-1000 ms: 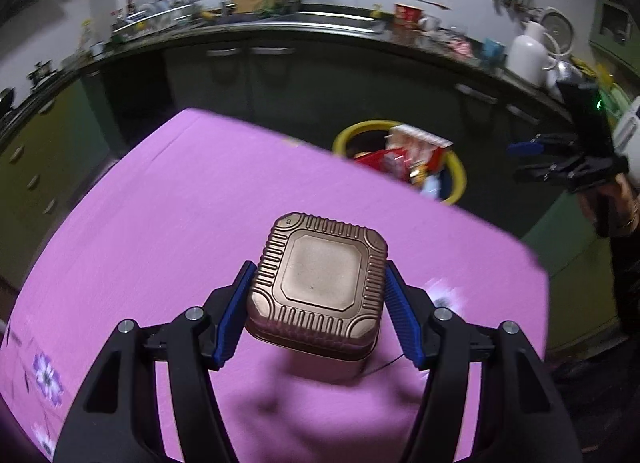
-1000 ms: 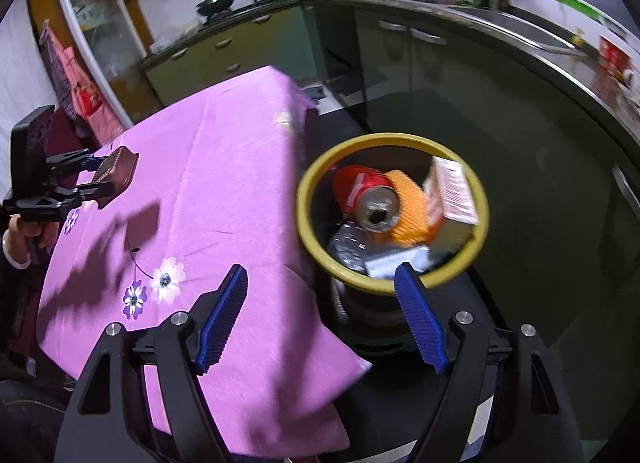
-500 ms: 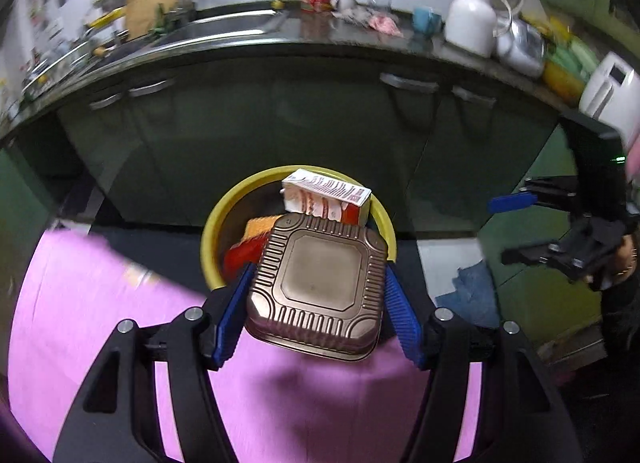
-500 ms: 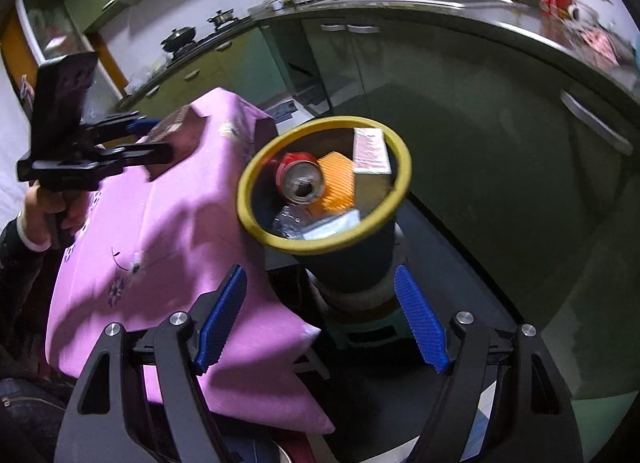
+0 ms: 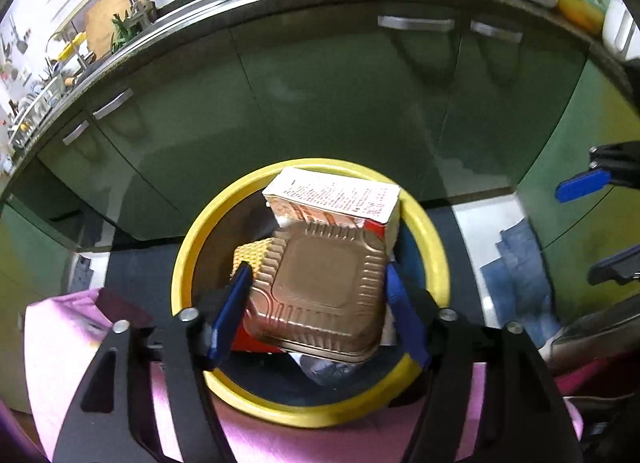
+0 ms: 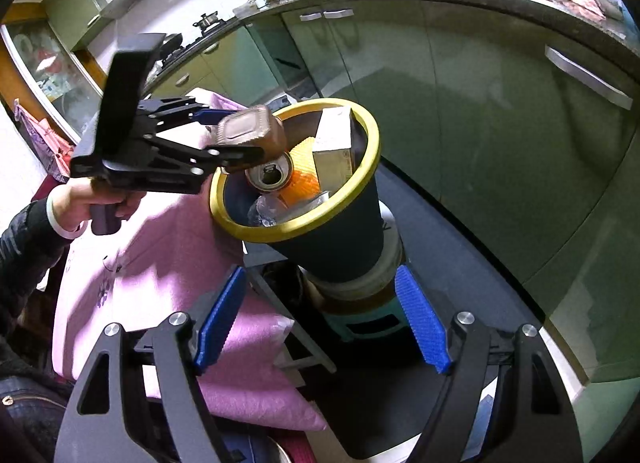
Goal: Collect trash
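I see the yellow-rimmed bin [image 5: 188,247] beside the pink tablecloth [image 6: 160,247]. Its carton [image 5: 336,195] carries print too small to read. My left gripper [image 5: 316,303] has just been opening, the brown foil tray [image 5: 320,287] between its jaws above the bin. My right gripper [image 6: 320,319] stands spread, empty.

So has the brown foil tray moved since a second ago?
Yes. The foil tray has travelled off the pink tablecloth to above the yellow-rimmed bin, between the left claw fingers, which have just been opening.
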Motion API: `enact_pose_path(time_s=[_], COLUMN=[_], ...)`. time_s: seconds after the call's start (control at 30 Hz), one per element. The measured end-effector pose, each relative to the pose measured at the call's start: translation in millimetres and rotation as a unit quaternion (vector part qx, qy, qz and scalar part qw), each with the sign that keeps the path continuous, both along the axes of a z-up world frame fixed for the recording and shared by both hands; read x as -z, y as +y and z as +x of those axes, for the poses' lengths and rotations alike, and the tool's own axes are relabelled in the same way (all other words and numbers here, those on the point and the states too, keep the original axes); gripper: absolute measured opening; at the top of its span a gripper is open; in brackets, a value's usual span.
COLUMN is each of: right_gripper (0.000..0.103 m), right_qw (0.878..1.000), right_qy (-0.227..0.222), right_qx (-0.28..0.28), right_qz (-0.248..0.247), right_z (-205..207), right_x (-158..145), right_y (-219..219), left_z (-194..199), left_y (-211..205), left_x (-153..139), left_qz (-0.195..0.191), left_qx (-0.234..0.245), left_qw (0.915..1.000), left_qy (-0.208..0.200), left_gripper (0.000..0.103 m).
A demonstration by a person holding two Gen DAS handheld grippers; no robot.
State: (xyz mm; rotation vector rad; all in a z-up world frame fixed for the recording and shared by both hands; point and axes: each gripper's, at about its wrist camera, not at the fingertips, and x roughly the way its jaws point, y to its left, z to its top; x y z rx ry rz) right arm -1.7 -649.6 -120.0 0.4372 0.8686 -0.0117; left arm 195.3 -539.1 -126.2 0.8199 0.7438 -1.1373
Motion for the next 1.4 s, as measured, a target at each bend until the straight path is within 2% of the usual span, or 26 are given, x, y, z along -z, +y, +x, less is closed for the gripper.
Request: enact_pose_path(time_s=[0.03,0.17,0.23,0.3,0.37,0.5,0.63,0.73,0.83,0.9,0.93,0.97,1.0,1.07,1.2,1.33,1.4], right_gripper=[0.078,0.08,0.08,0.08,0.08,0.081,0.086,0.09,0.094,0.098,0.098,0.098,0.098,0.098,0.098,0.098,0.098], right_qw=[1.0,1.0,1.0,1.0,1.0,0.999,0.998,0.996,0.992,0.988,0.986,0.984,0.982,0.977,0.972,0.969,0.969], right_qy=[-0.001,-0.003,-0.004,-0.007,-0.009,-0.014,-0.028,-0.038,-0.053,-0.06,-0.063,-0.065,-0.068,-0.074,-0.097,-0.124,-0.135], right_qx=[-0.002,-0.005,-0.005,-0.007,-0.012,-0.03,-0.059,-0.081,-0.115,-0.138,-0.15,-0.158,-0.169,-0.183,-0.193,-0.187,-0.178], right_qz=[0.001,-0.004,-0.009,-0.009,-0.009,-0.013,-0.013,-0.021,-0.019,-0.025,-0.033,-0.042,-0.057,-0.08,-0.097,-0.103,-0.101], right_z=[1,2,1,0,0,2,4,8,13,18,21,22,23,24,18,1,-5], right_x=[0,-3,-6,-7,-9,-14,-22,-28,-34,-38,-40,-41,-44,-49,-61,-79,-89], right_y=[1,6,9,11,15,32,57,79,106,126,138,146,159,179,205,219,222], left_z=[0,3,3,2,0,-9,-31,-52,-76,-92,-101,-107,-117,-131,-155,-180,-191], left_y=[-1,1,10,27,50,109,188,251,308,344,363,373,395,424,468,491,499], left_x=[1,-1,-9,-23,-39,-63,-80,-85,-89,-93,-95,-97,-99,-100,-103,-108,-112], left_qz=[0.0,-0.005,-0.015,-0.037,-0.062,-0.103,-0.135,-0.147,-0.164,-0.168,-0.173,-0.176,-0.181,-0.184,-0.192,-0.195,-0.207], left_qx=[0.0,-0.011,-0.024,-0.04,-0.061,-0.11,-0.187,-0.261,-0.329,-0.385,-0.416,-0.433,-0.468,-0.518,-0.581,-0.606,-0.607], left_qw=[1.0,0.9999,0.9996,0.9984,0.996,0.9874,0.9728,0.9541,0.93,0.907,0.8916,0.8825,0.8627,0.8321,0.7872,0.7673,0.7633], left_qy=[-0.004,-0.001,0.004,0.015,0.022,0.049,0.026,0.014,-0.007,-0.035,-0.048,-0.055,-0.064,-0.07,-0.074,-0.08,-0.081], left_gripper=[0.074,0.075,0.076,0.081,0.087,0.092,0.096,0.096,0.096,0.096,0.096,0.096,0.096,0.096,0.096,0.096,0.096])
